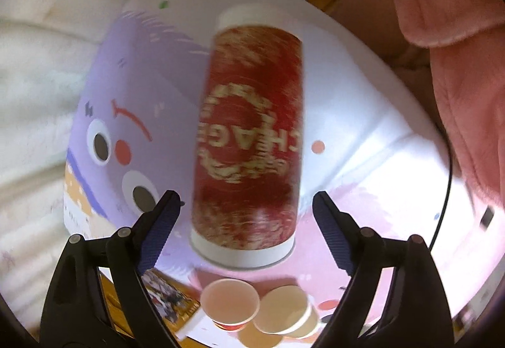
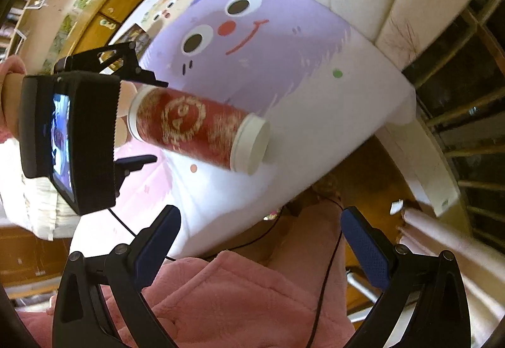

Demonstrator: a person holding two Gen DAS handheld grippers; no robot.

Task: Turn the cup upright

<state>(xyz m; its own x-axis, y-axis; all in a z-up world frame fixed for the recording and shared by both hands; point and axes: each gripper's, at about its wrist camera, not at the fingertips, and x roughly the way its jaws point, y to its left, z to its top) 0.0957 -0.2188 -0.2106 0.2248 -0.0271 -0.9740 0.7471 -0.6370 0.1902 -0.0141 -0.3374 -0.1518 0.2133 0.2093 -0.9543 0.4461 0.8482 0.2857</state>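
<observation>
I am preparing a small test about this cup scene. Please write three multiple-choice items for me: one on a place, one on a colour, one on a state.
1. Where is the red cup relative to the left claw?
A. Between its two fingers
B. Far beyond its fingertips
C. Behind it, out of view

2. What colour is the cartoon face printed on the table cover?
A. Green
B. Black
C. Purple

3. In what state is the right claw?
A. Shut on the red cup
B. Open, holding nothing
C. Shut on a spoon

Key:
1 A, the left wrist view shows the cup, on its side, in the gap between the two fingers.
2 C, both views show a purple face with a red nose.
3 B, its fingers stand wide apart with only the pink garment behind them.
</observation>
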